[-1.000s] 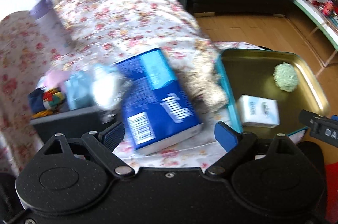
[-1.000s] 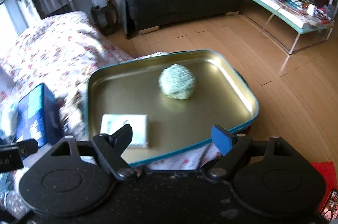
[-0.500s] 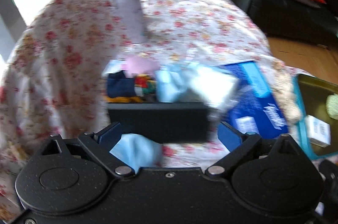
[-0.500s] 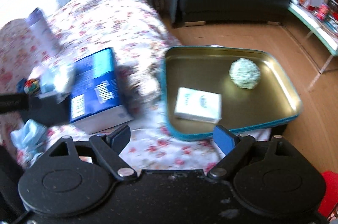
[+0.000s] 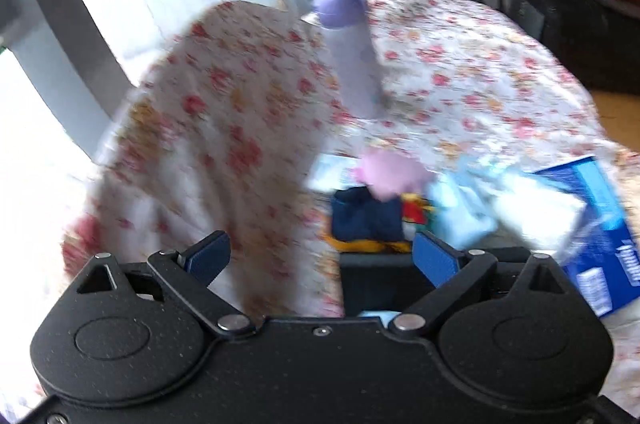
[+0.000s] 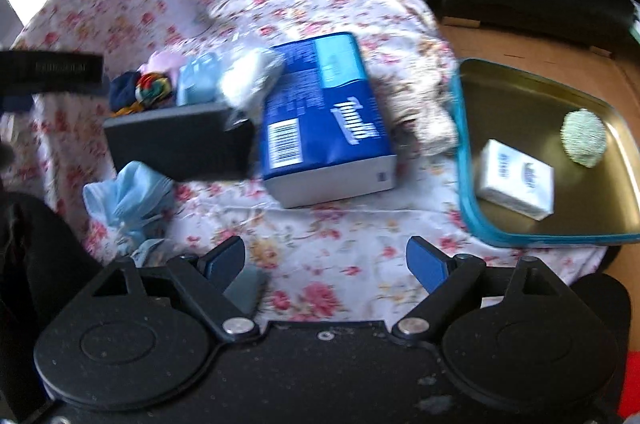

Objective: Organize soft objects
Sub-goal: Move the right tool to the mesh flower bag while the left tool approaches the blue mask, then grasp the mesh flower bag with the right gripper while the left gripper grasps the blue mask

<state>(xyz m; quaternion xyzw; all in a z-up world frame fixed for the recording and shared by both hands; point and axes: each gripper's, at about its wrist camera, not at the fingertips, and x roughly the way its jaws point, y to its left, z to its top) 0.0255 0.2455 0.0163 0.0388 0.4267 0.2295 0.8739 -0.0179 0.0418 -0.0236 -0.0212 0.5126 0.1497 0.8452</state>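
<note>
the left gripper has its jaws spread wide with nothing between them; it sits low in the left wrist frame, over the floral cloth. just past its right blue pad is the black bin, blurred, holding a navy fabric piece, a pink soft item and pale blue packets. at the right edge lies the blue tissue pack; a bottle with a purple cap stands in the upper middle.

the right gripper is also wide apart and holds nothing, low in its frame over the cloth. a crumpled light blue cloth lies at left centre, touching the bin's front. the tissue pack sits mid-frame, just right of the bin. at the right, a gold tray with a teal rim holds a white tissue packet and a pale green ball, apart from each other.
</note>
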